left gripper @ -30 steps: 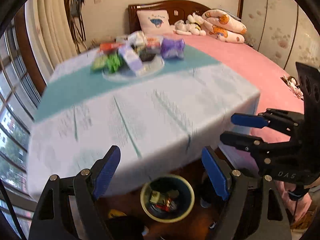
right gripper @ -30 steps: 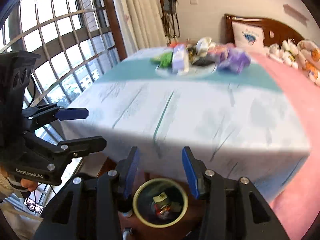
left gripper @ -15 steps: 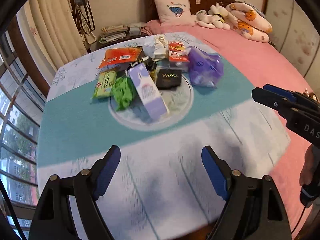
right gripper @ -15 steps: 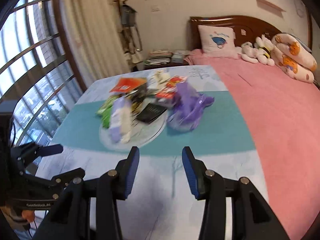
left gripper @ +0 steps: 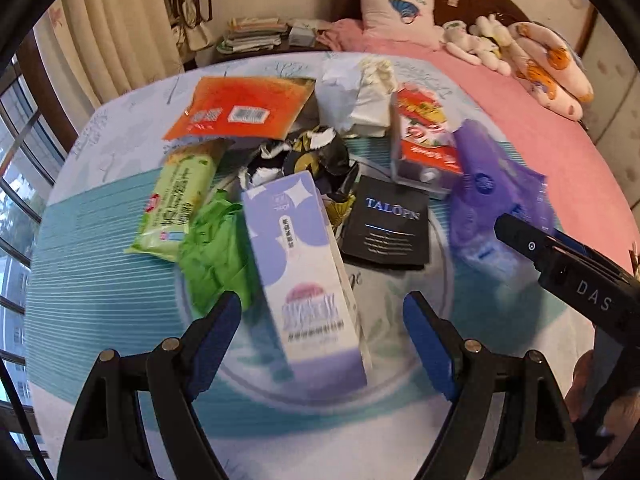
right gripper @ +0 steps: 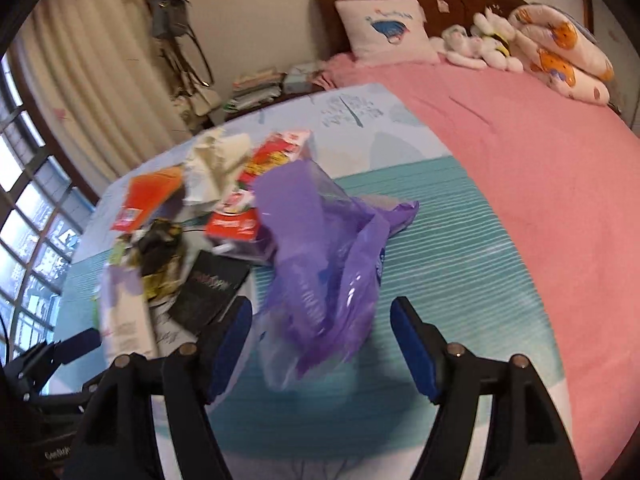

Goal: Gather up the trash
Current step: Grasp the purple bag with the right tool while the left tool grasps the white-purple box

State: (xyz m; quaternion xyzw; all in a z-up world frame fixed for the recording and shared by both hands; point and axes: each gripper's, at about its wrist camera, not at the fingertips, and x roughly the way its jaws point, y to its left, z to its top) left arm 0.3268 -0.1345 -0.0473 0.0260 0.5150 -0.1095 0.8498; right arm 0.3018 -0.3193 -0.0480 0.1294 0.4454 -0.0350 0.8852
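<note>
Trash is heaped on a table with a teal and white cloth. A tall lilac and white carton lies with its near end between the fingers of my left gripper, which is open and not touching it. Around it lie a green wrapper, a pale green packet, an orange packet, a black sachet and a red box. My right gripper hangs just in front of a crumpled purple plastic bag; its jaws are opening and the pads do not press on the bag.
A pink bed with a pillow and soft toys runs along the table's right side. Curtains and a window are at the left. Stacked books sit behind the table. A hand holds the right gripper.
Both grippers swept from the table's near edge, above a floor bin, forward over the table to the trash pile. The right gripper's jaws have spread wider.
</note>
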